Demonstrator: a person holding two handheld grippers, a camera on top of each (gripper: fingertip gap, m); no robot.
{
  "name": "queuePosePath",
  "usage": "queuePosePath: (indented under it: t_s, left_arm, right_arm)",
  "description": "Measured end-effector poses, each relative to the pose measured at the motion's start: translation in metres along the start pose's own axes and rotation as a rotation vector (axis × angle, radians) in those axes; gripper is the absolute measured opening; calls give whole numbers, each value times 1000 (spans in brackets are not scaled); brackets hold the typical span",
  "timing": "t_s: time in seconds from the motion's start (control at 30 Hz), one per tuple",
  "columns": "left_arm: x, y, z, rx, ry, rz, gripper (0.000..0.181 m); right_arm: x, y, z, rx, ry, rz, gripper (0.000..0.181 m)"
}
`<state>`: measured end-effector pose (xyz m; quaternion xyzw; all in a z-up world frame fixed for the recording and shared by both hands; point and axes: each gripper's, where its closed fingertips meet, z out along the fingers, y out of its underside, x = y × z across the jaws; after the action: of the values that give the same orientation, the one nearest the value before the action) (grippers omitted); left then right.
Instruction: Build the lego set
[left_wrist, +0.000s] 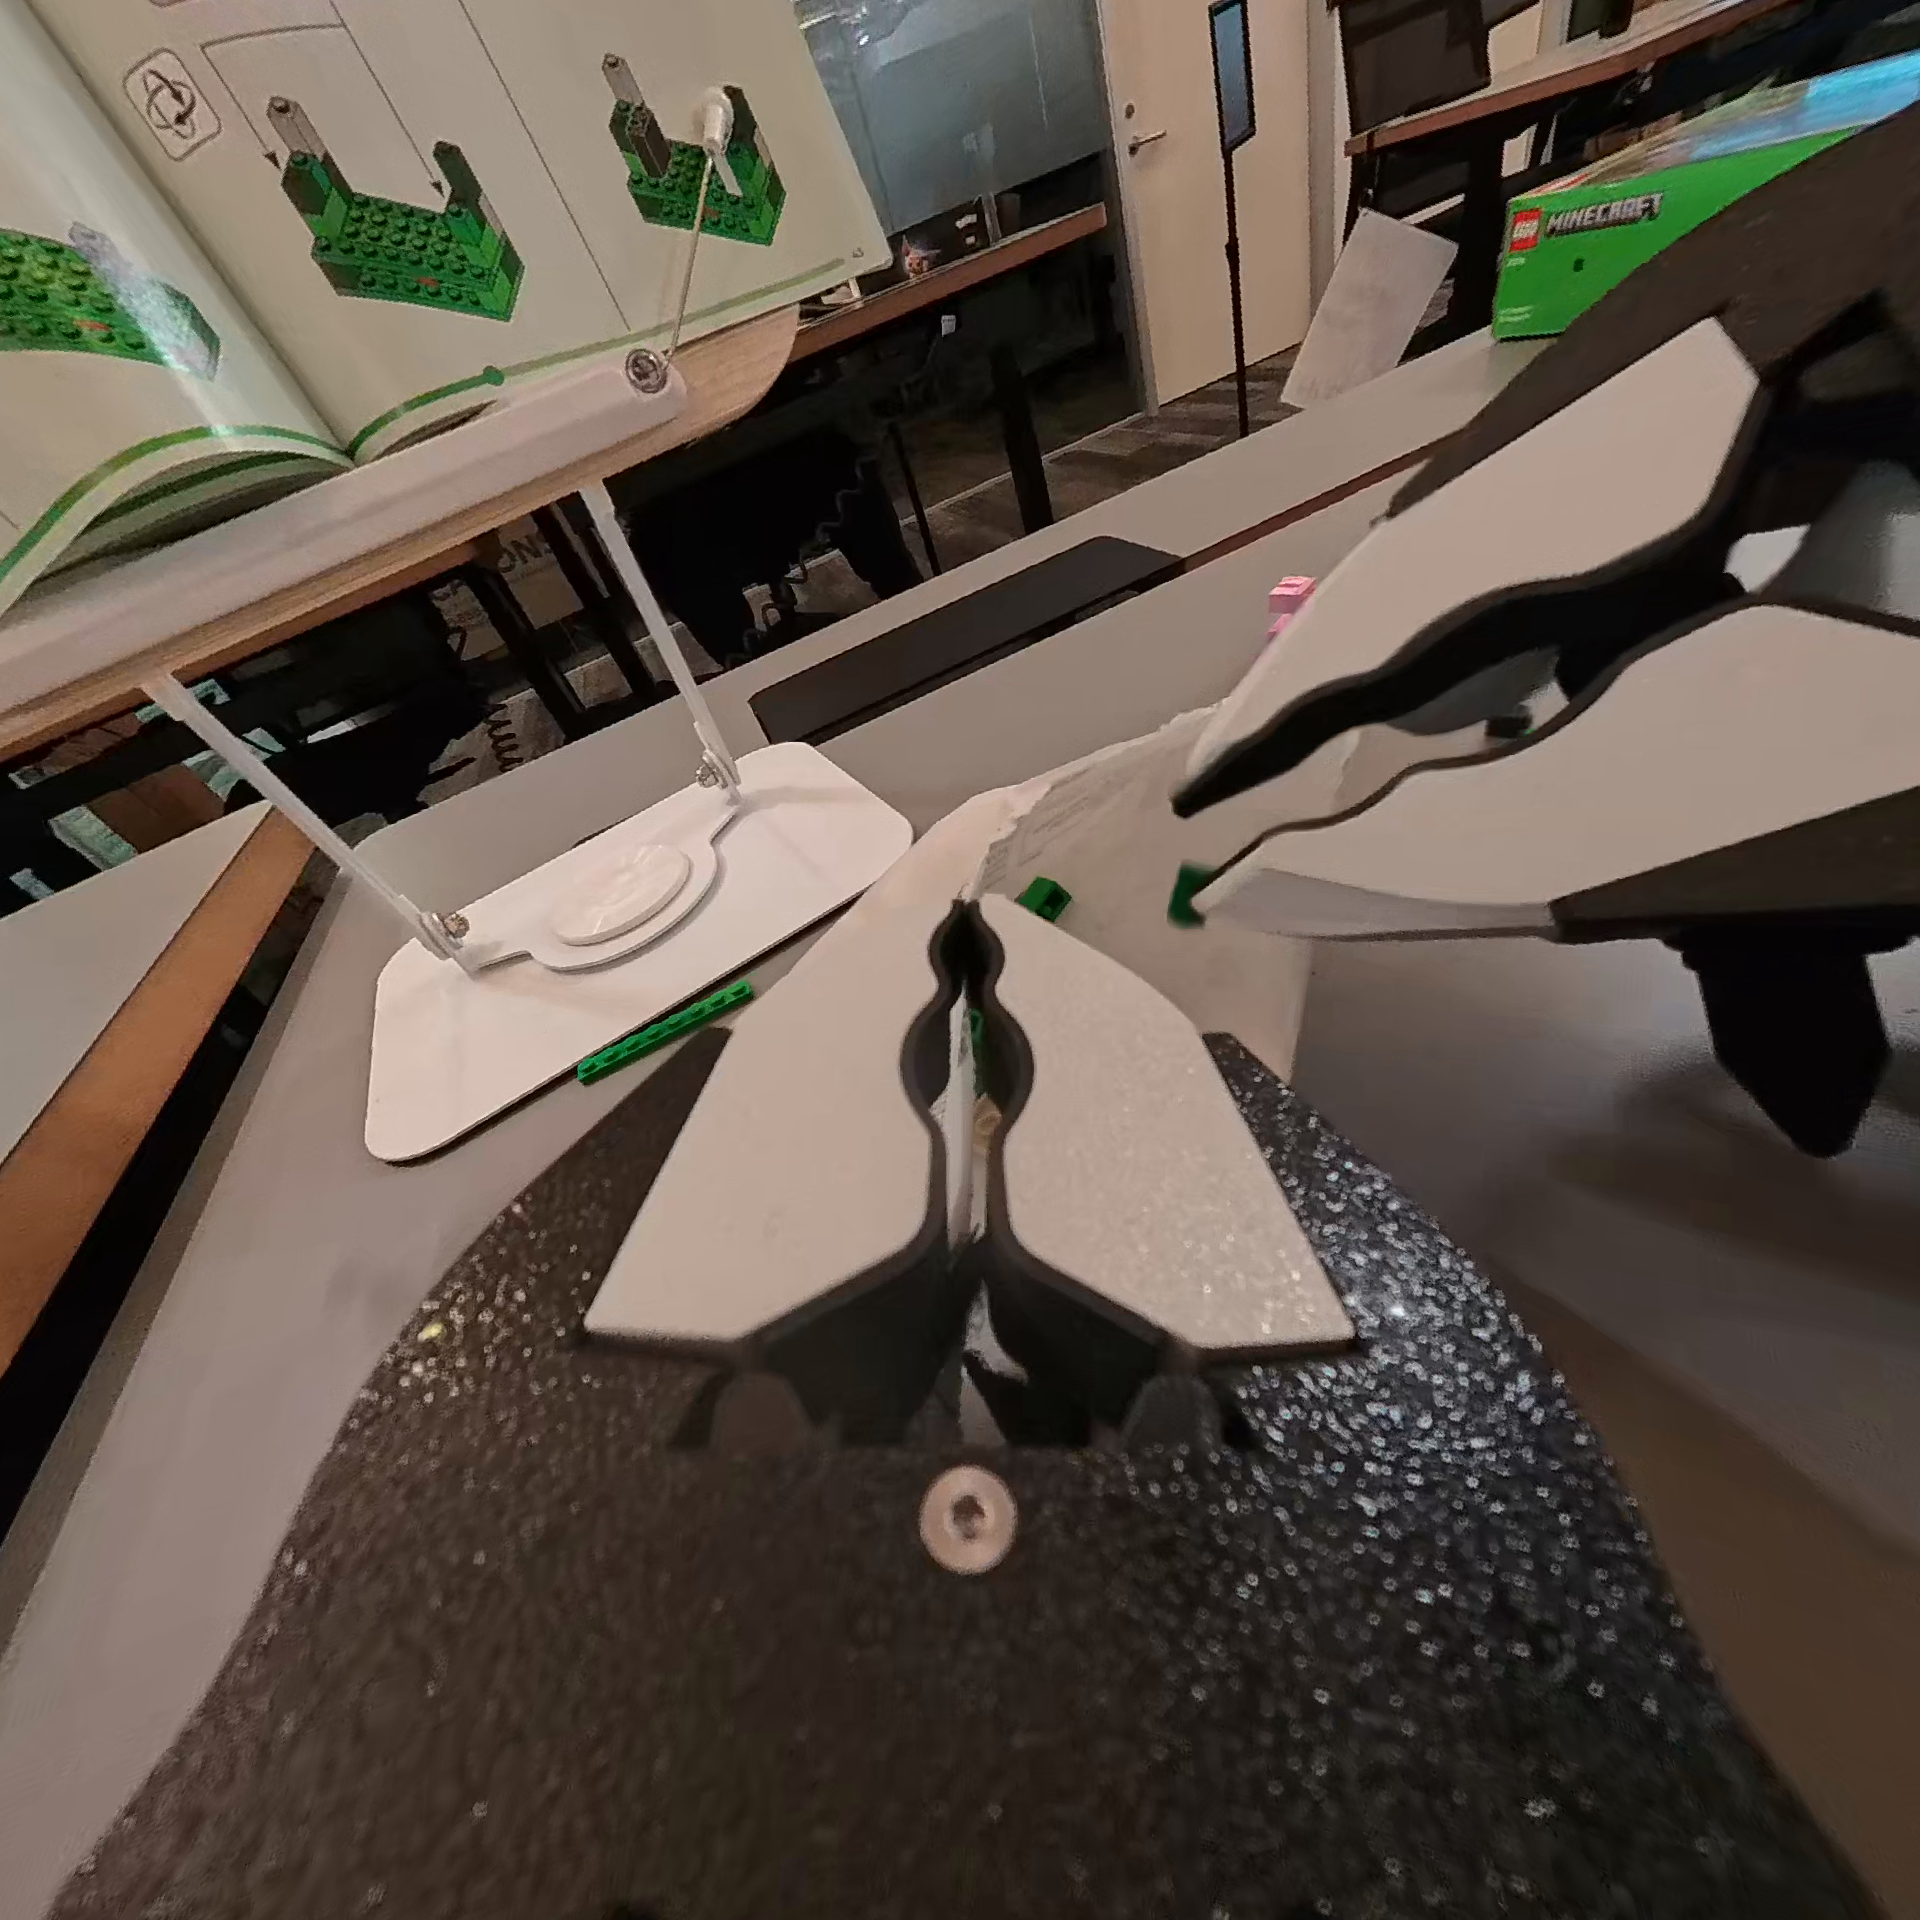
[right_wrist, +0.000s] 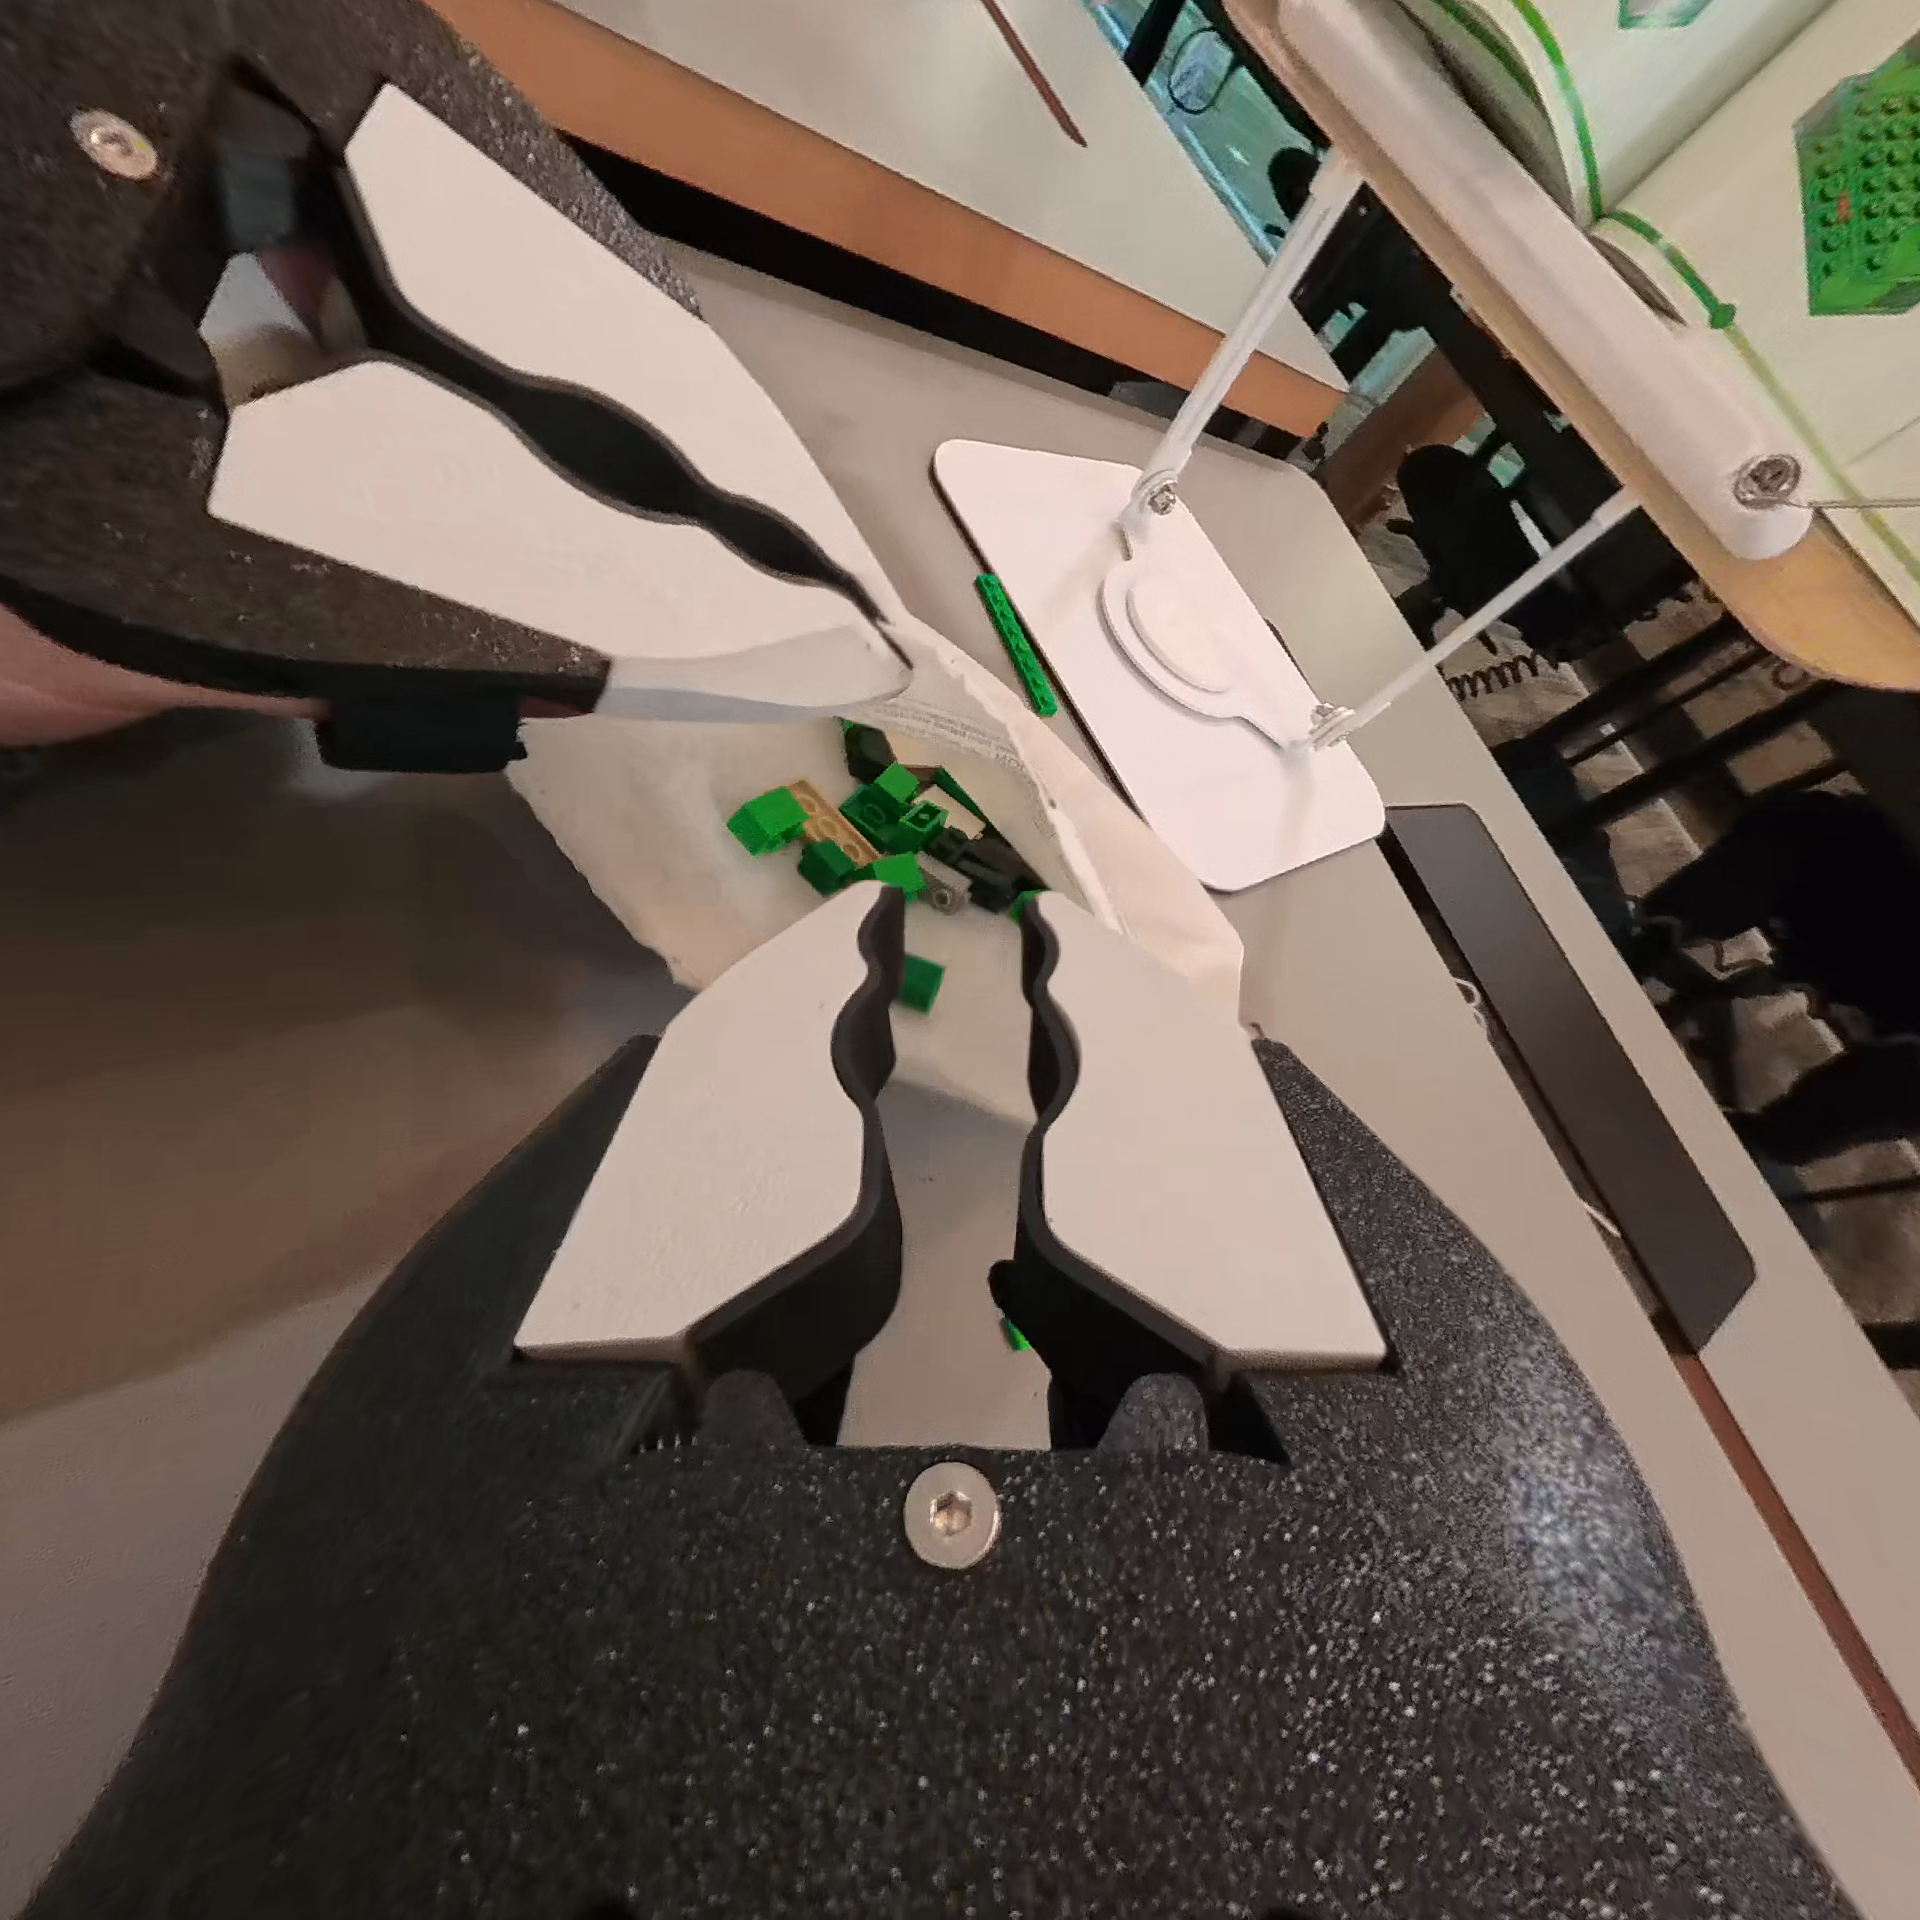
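Observation:
A torn-open white paper bag (right_wrist: 644, 831) lies on the grey table with several green, dark and tan bricks (right_wrist: 862, 821) inside. My left gripper (left_wrist: 966, 920) is shut on the bag's torn edge (left_wrist: 997, 831) and holds the mouth up; it also shows in the right wrist view (right_wrist: 894, 649). My right gripper (right_wrist: 956, 902) is open, with its tips at the bag's mouth just above the bricks. A small green brick (right_wrist: 920, 982) lies between its fingers. In the left wrist view the right gripper (left_wrist: 1184, 852) reaches in from the right, a green brick (left_wrist: 1182, 896) at its tip.
A long green plate (left_wrist: 665, 1032) lies on the white base (left_wrist: 520, 1049) of a stand that holds the open instruction booklet (left_wrist: 312, 208). A green set box (left_wrist: 1662, 239) stands at the far right. A black strip (left_wrist: 966, 644) and a pink piece (left_wrist: 1288, 603) lie behind the bag. The gap from one gripper's tips to the other's is roughly 5 centimeters.

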<state>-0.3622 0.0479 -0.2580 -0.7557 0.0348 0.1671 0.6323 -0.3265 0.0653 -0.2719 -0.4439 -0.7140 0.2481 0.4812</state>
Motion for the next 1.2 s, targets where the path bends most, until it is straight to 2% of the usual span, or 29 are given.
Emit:
queuePosePath:
  t_s: [0.13,0.23,0.4,0.5,0.6,0.77,0.9,1.0,1.2]
  left_arm:
    - [5,1,2,-10,16,21,0]
    - [1,1,1,-5,1,21,0]
    - [-9,2,-1,6,-30,-10,0]
    - [-9,3,0,-2,-26,-16,0]
    - [-6,4,1,-5,-16,-8,0]
    - [-2,4,2,-9,-2,7,0]
    - [-2,4,3,-12,7,-3,0]
    - [0,5,3,-16,14,-3,0]
    - [1,3,4,-8,17,-5,0]
  right_arm:
    - [-3,3,0,5,-2,38,23]
    - [-17,-2,-6,18,-35,58,23]
    - [-68,-10,-38,67,-170,107,20]
    - [-75,4,-65,49,-168,115,19]
    - [-48,35,-94,-13,-77,155,17]
    - [33,118,-137,-219,107,318,19]
    - [57,169,-156,-375,79,429,19]
    - [58,188,-165,-458,25,447,19]
    - [84,207,-178,-555,84,384,16]
